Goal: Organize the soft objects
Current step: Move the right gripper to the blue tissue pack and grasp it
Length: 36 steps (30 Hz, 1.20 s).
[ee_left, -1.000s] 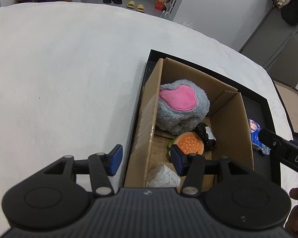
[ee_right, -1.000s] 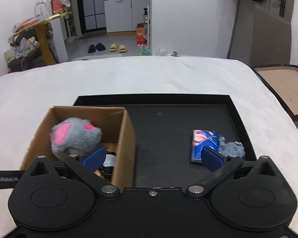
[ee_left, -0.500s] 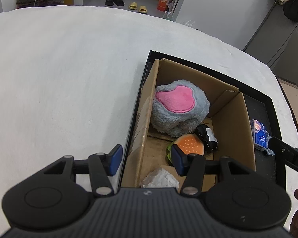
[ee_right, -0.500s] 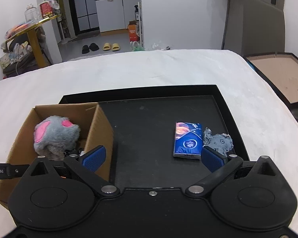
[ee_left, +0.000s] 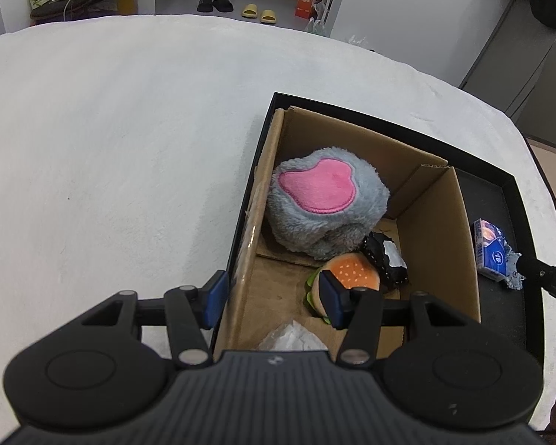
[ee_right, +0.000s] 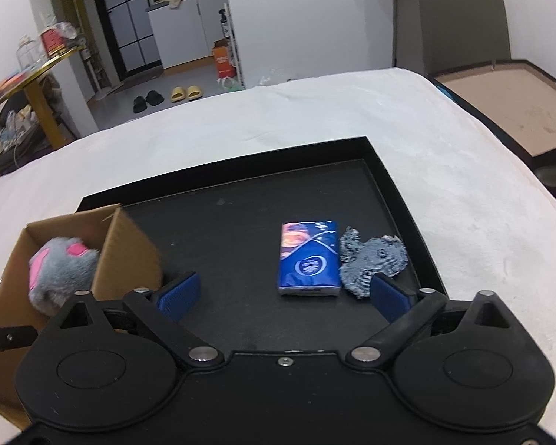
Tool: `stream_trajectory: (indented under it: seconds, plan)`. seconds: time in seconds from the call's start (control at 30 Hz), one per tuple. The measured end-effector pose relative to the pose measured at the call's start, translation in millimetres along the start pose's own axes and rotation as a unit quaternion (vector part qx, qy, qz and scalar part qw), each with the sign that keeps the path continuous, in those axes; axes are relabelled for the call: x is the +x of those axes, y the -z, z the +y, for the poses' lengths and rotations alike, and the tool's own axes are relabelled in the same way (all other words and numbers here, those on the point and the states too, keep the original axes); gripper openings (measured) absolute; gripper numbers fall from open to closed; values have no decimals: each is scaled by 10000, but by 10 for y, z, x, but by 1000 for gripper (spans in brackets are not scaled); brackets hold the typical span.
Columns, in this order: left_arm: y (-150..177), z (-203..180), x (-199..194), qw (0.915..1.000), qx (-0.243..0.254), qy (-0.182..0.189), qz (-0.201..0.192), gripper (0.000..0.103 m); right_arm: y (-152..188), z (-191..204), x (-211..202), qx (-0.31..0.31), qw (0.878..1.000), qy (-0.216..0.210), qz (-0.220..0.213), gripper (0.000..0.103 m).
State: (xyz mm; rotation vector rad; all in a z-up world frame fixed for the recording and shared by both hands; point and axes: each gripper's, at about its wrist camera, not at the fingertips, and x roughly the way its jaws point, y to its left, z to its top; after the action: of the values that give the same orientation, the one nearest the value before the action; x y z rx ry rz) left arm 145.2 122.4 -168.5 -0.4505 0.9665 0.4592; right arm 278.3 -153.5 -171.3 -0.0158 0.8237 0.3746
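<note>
Item: right hand-held gripper (ee_right: 283, 293). Jaws wide and closing, nothing yet between the pads. It is angled down over the black tray (ee_right: 407, 200).

Item: blue tissue pack (ee_right: 309, 257). Lies flat on the tray floor just ahead of the right hand-held gripper, slightly toward its right finger. Judged the likely pick. Advice: centre the jaws over its narrow width, lower until the pads flank both long sides, and close only then; the soft wrapper will give, so a firm mid-body grip should hold better than a corner pinch.

Item: grey patterned fabric piece (ee_right: 372, 259). Touching the pack's right side, directly ahead of the right finger (ee_right: 387, 298). Risk: that finger may snag it and drag both things. Keep the finger in the seam between the two, or take the fabric separately.

Item: cardboard box (ee_right: 129, 256). Ahead-left of the right hand-held gripper, standing in the tray; the probable destination. Approach it from above to clear the wall.

Item: left hand-held gripper (ee_left: 274, 298). Jaws part-open, straddling the box's near-left wall; whether the pads press on the wall cannot be told.

Box contents, ahead of the left hand-held gripper: crumpled white piece (ee_left: 293, 335) nearest, burger plush (ee_left: 346, 272) by its right finger, black-and-white soft item (ee_left: 387, 259), and grey-and-pink plush (ee_left: 326, 204) farthest. Free floor remains at the near end.

Item: white surface (ee_left: 111, 148). Carries the tray.
</note>
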Motion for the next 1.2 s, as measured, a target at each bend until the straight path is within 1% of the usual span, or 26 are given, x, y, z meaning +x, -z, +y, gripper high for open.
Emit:
stream_trajectory:
  seconds: [0.03, 0.1, 0.13, 0.2, 0.3, 0.37, 0.63, 0.9, 0.97, 1.03, 1.07, 1.1, 1.2]
  plan:
    - [-2, -12, 3, 10000, 10, -23, -2, 52, -4, -31, 20, 36, 10000, 4, 15, 91]
    - [-7, -26, 6, 10000, 17, -59, -4, 52, -5, -93, 62, 96, 9999, 5, 54, 83]
    - [-10, -31, 8, 10000, 20, -73, -7, 52, -7, -124, 86, 121, 9999, 11, 76, 82]
    - [-23, -39, 20, 9999, 27, -103, -4, 52, -10, -174, 131, 157, 9998, 25, 107, 74]
    - [-37, -49, 37, 9999, 32, -147, -1, 52, -16, -235, 200, 204, 9997, -22, 156, 67]
    - [-40, -65, 50, 9998, 39, -174, -2, 52, -20, -253, 245, 193, 9997, -28, 167, 66]
    - [-55, -120, 65, 9996, 145, -229, -16, 52, -30, -257, 437, 188, 9994, -19, 304, 65]
    - [-72, -94, 72, 9997, 147, -178, -31, 52, -20, -119, 595, 18, 9992, -29, 401, 65]
    - [-72, -89, 70, 9997, 142, -173, -35, 52, -17, -74, 632, -68, 9991, 23, 419, 65]
    - [-74, -79, 68, 9998, 127, -169, -48, 52, -9, -28, 685, -170, 9987, 102, 464, 61]
    - [-72, -78, 66, 9998, 115, -169, -49, 52, 0, -8, 721, -215, 9983, 133, 534, 55]
    - [-74, -70, 65, 9998, 98, -163, -50, 52, 14, 8, 755, -245, 9977, 161, 610, 53]
    - [-74, -54, 58, 9999, 74, -140, -57, 52, 47, 24, 758, -314, 9974, 208, 617, 52]
